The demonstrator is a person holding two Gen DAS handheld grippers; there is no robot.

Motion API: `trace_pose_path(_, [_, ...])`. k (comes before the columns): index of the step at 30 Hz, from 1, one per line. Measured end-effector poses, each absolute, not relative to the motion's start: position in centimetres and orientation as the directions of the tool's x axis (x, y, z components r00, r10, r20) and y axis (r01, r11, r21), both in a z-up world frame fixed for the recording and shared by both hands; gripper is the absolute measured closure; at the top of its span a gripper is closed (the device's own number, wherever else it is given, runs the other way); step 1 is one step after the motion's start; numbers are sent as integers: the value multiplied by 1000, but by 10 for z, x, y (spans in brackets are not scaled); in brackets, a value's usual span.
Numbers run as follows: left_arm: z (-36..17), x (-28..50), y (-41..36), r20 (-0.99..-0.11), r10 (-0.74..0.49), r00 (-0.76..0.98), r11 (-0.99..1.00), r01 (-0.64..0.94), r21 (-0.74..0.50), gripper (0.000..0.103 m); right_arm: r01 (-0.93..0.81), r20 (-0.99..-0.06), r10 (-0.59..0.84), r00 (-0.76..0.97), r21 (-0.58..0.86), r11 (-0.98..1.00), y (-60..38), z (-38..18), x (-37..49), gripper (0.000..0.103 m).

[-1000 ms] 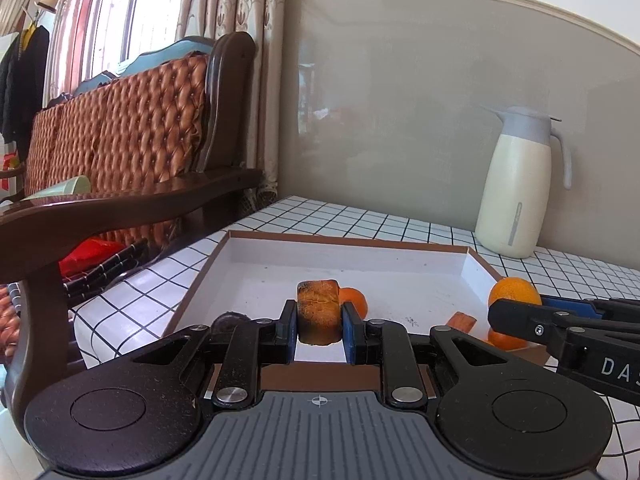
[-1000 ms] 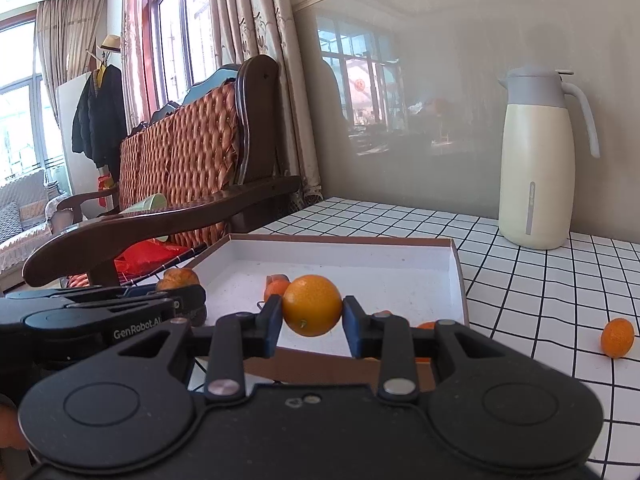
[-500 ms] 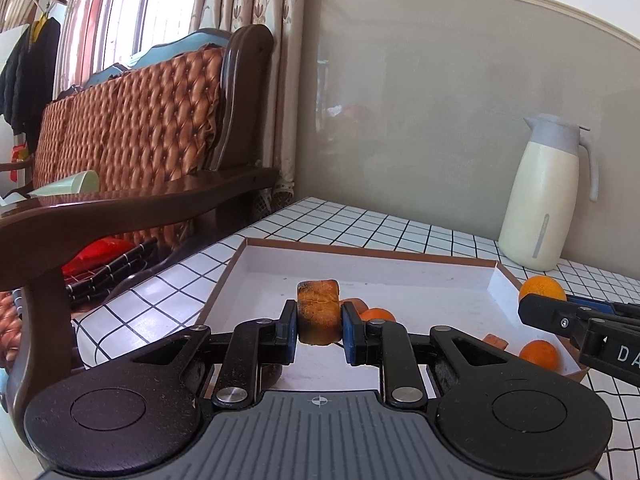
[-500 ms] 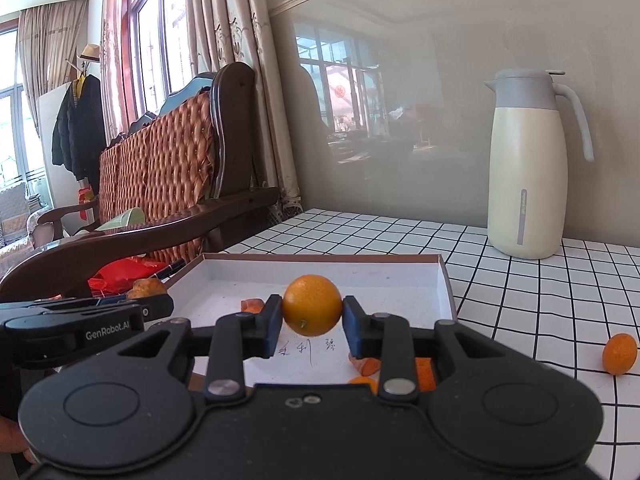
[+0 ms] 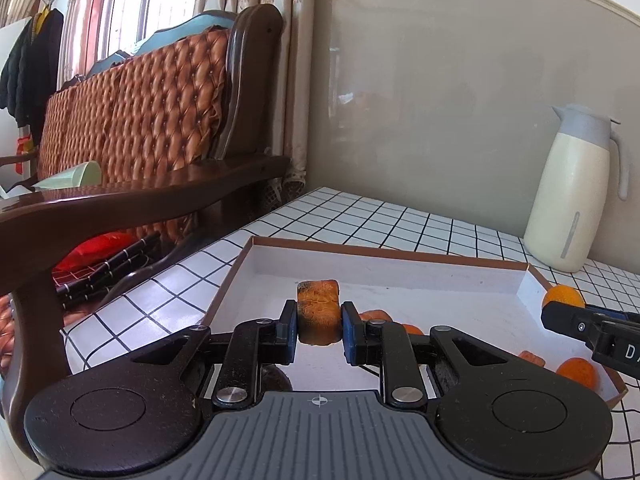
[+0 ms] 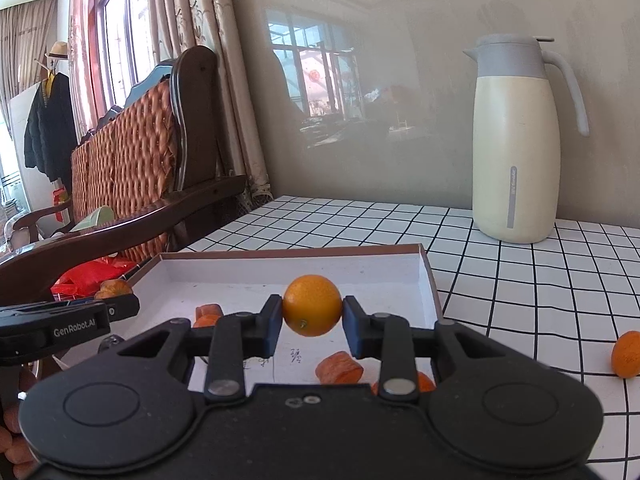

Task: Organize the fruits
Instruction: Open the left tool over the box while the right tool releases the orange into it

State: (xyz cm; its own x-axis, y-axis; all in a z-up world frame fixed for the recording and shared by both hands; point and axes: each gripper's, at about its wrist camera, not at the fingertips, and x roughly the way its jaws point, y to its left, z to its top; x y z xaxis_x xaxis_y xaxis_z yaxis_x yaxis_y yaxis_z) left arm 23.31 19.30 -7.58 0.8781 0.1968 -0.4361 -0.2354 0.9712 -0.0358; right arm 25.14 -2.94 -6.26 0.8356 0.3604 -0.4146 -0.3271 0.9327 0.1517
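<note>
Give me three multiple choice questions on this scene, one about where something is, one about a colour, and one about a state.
1. Where does the thermos jug stand?
A. in the tray
B. on the checked tabletop beyond the tray
C. on the sofa

2. What colour is the round fruit in the right gripper?
A. green
B. purple
C. orange

3. What is the state of the left gripper?
A. shut on the brown fruit piece
B. wide open
C. out of view

Answers: B, it stands behind the tray; C, its skin is plainly orange; A, both pads press the piece's sides.
</note>
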Motion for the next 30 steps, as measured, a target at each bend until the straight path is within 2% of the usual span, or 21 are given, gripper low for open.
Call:
trace_pose_path(6, [-80, 248, 196, -460, 204, 864, 966, -253, -48, 80, -296, -420, 328, 846, 142, 945, -31, -62, 273, 77])
trace_pose_path(7, [-81, 251, 196, -460, 208, 863, 965, -258, -47, 80, -291, -429, 319, 845, 132, 948, -30, -63, 277, 73])
trace_pose_path(8, [-82, 253, 197, -466, 213, 859, 964, -262, -43, 77, -280, -435, 303, 848, 118, 953, -28, -64, 280, 51])
trace_pose_path(9, [-83, 257, 197, -480, 211, 851, 964, -263, -44, 47, -261, -429, 284, 858, 113, 959, -29, -64, 281, 37])
trace_pose_path(10, [-82, 258, 196, -486, 217, 847, 961, -271, -44, 1, -239, -406, 264, 875, 112, 965, -31, -63, 278, 22])
trace_pose_path(12, [-76, 250, 191, -422, 252, 871, 956, -291, -28, 0, -212, -352, 236, 906, 104, 972, -34, -58, 269, 21])
trace_pose_path(16, [-63, 242, 187, -374, 263, 889, 958, -285, -4, 0, -193, -276, 217, 936, 113, 975, -45, -44, 255, 6])
trace_pose_path(20, [-55, 233, 192, -365, 276, 889, 953, -303, -15, 0, -202, -235, 227, 945, 126, 971, -53, -35, 244, 6])
trace_pose_path(30, [-48, 214, 192, -350, 292, 890, 951, -310, 4, 0, -234, -250, 260, 933, 129, 964, -60, -31, 235, 6])
